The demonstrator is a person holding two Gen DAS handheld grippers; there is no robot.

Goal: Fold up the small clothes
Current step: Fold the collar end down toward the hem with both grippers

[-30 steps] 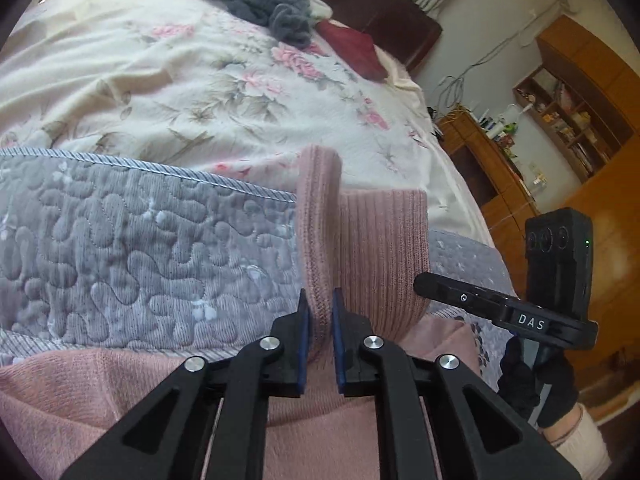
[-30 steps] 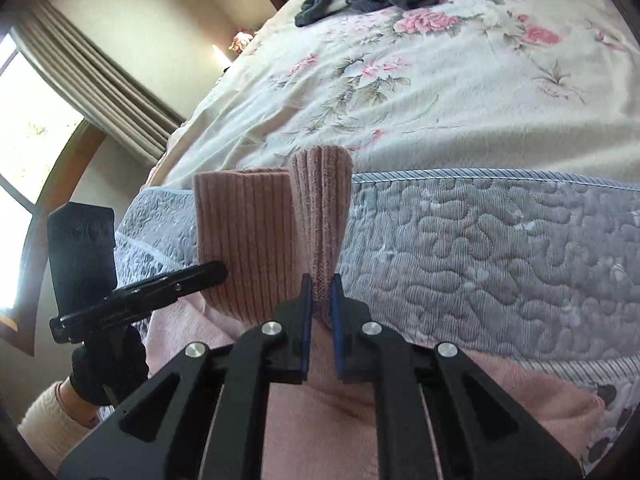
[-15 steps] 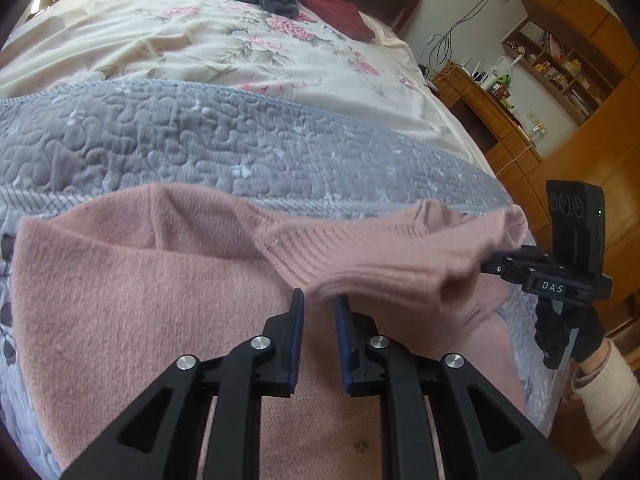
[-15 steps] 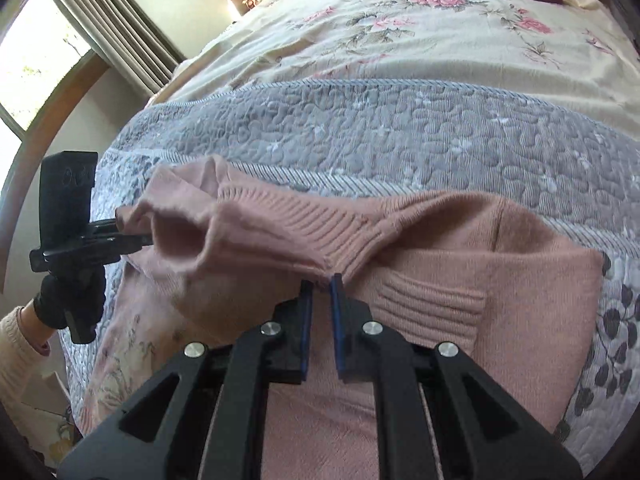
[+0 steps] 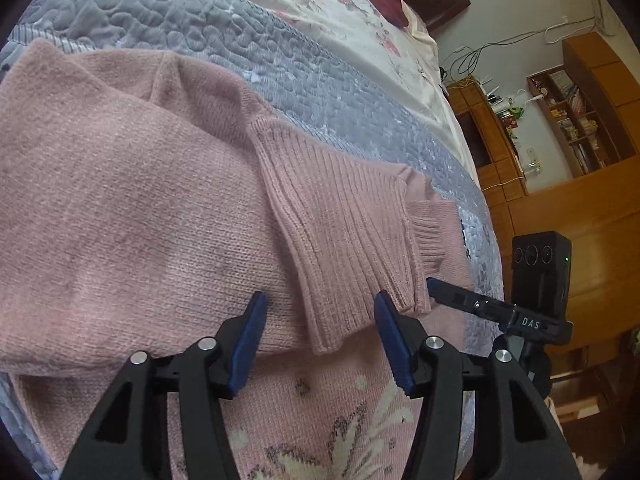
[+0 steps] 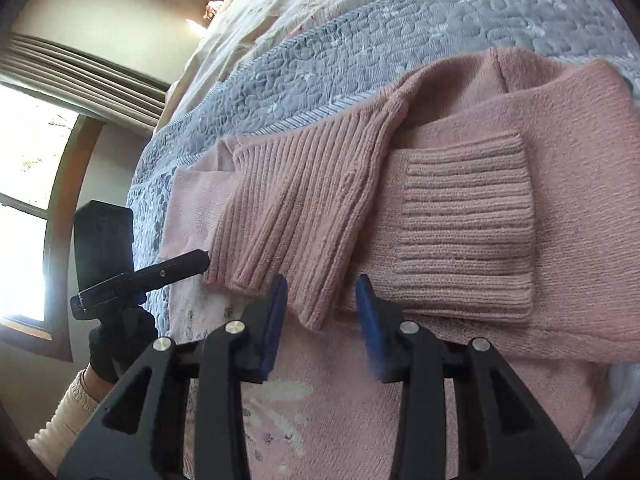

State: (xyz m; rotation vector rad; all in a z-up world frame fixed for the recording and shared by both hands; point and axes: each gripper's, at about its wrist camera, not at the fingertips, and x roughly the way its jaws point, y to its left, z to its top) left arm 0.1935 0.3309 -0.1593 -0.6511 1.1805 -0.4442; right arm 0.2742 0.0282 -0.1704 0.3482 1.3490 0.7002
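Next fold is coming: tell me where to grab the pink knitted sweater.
Grip the pink knitted sweater by its ribbed hem band, at the free edge nearest the open left tool. Come in low from the near side; that edge lies loose on top.

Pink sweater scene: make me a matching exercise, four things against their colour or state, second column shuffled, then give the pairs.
Things:
1. pink sweater
2. left tool
3. quilted blanket
4. wooden cabinet

States:
A. grey-blue, under the sweater
B. open, holding nothing
C. orange-brown, beside the bed
D. lying on the bed, ribbed cuffs folded onto its body

Pairs: 1-D, 2-B, 3-A, 4-C

The right tool is open too, its blue pads apart at the edge of a ribbed cuff.
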